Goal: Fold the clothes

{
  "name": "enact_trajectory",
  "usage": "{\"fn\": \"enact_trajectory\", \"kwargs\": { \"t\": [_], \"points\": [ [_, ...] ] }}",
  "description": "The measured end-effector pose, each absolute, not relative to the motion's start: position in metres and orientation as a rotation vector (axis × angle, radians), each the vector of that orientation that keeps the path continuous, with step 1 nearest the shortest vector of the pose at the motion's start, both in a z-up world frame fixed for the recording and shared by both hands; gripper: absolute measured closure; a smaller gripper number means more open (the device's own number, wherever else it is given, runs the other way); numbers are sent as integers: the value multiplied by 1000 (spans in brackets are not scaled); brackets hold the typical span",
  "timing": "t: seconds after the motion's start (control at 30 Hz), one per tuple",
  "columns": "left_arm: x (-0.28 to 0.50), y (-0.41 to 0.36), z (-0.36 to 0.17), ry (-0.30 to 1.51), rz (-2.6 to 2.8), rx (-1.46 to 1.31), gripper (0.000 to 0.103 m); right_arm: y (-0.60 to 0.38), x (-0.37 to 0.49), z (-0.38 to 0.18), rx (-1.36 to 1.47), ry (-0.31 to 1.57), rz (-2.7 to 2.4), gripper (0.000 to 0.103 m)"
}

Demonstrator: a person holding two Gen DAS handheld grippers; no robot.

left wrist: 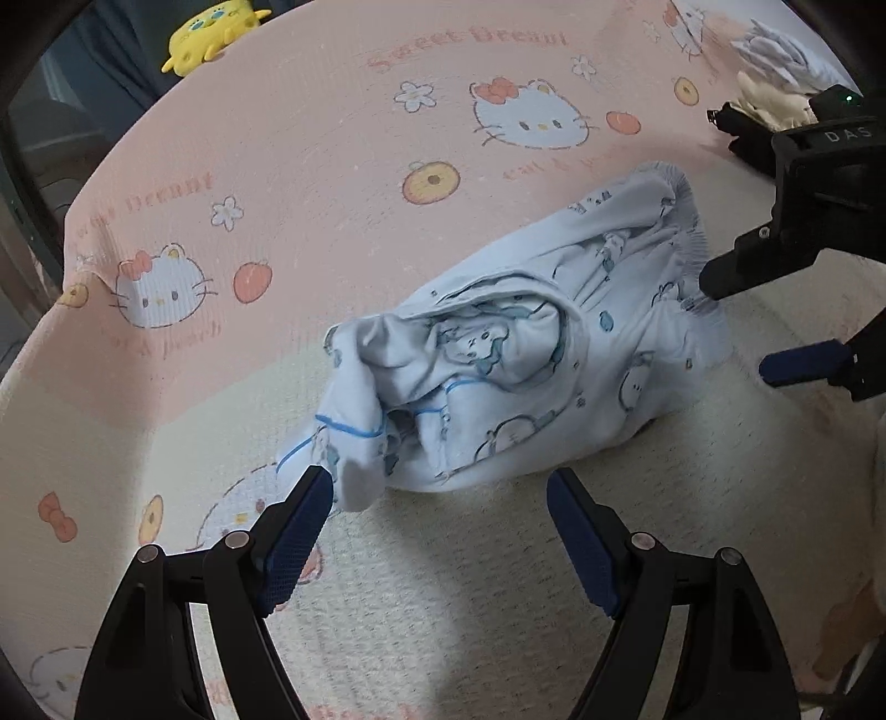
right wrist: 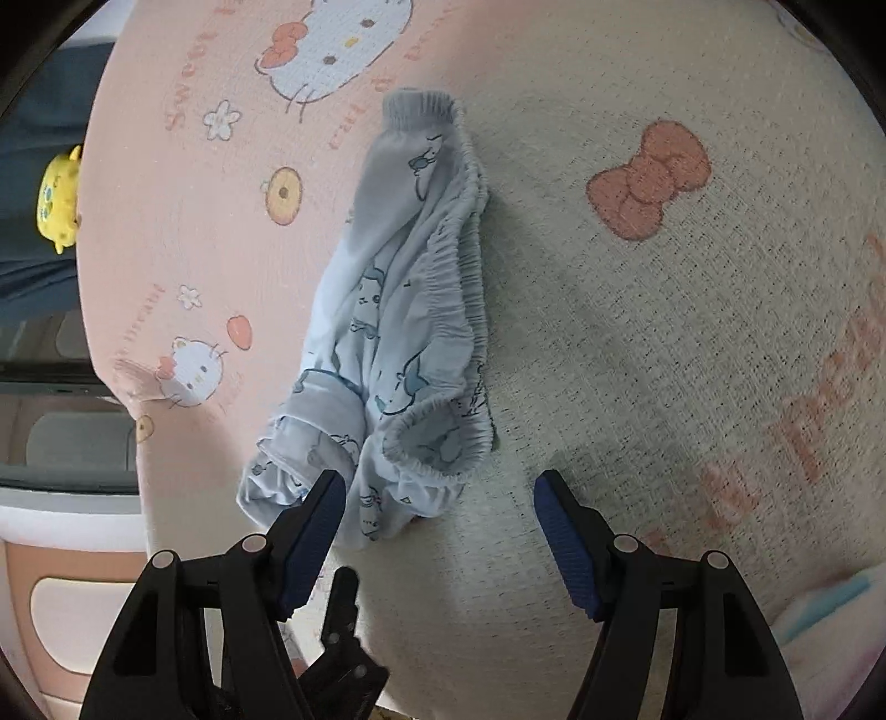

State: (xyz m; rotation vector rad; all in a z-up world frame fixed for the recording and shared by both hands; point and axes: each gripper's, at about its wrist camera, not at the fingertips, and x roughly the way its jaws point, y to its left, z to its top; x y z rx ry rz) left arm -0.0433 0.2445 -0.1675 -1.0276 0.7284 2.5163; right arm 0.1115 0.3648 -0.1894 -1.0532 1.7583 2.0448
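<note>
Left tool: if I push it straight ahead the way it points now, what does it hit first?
Most likely the crumpled light blue pants, at the bunched leg end lying just beyond the open left tool. Depth is hard to judge, so it may touch the bed sheet just short of the fabric.

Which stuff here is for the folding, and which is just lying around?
For the folding:
- light blue printed pants
- left gripper
- right gripper

Just lying around:
- yellow plush toy
- pile of other clothes
- cartoon-cat bedsheet
</note>
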Motion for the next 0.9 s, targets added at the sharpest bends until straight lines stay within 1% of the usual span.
{"fn": "enact_trajectory", "kwargs": {
  "t": [0.17,0.27,0.33,0.37,0.43,0.5,0.63,0.7,0.8,0.83,0.87,0.9],
  "points": [
    [-43,250,-158,587,2487,-954,24,357,112,-180,-961,1786,2130,33],
    [-48,249,-151,432,2438,-943,24,348,104,-170,-926,1787,2219,33],
    [-55,246,-151,294,2414,-975,26,341,100,-169,-932,1732,2244,38],
    [-60,245,-153,238,2401,-1007,29,338,96,-172,-931,1719,2240,43],
    [-70,244,-159,144,2384,-1065,31,338,95,-186,-940,1740,2199,45],
    [-74,244,-167,77,2379,-1104,31,345,102,-196,-951,1803,2137,49],
    [-80,245,-182,12,2378,-1157,31,349,101,-215,-949,1890,2037,49],
    [-85,244,-190,-40,2378,-1189,31,351,105,-219,-893,1942,2008,49],
    [-81,246,-192,-28,2400,-1172,31,352,104,-223,-859,1956,2014,49],
    [-79,247,-192,-20,2402,-1168,29,353,102,-222,-844,1949,2020,49],
    [-79,247,-192,-19,2388,-1160,22,354,100,-222,-830,1942,2025,49],
    [-78,247,-193,-17,2373,-1151,18,354,97,-221,-823,1938,2028,49]
  ]
}}
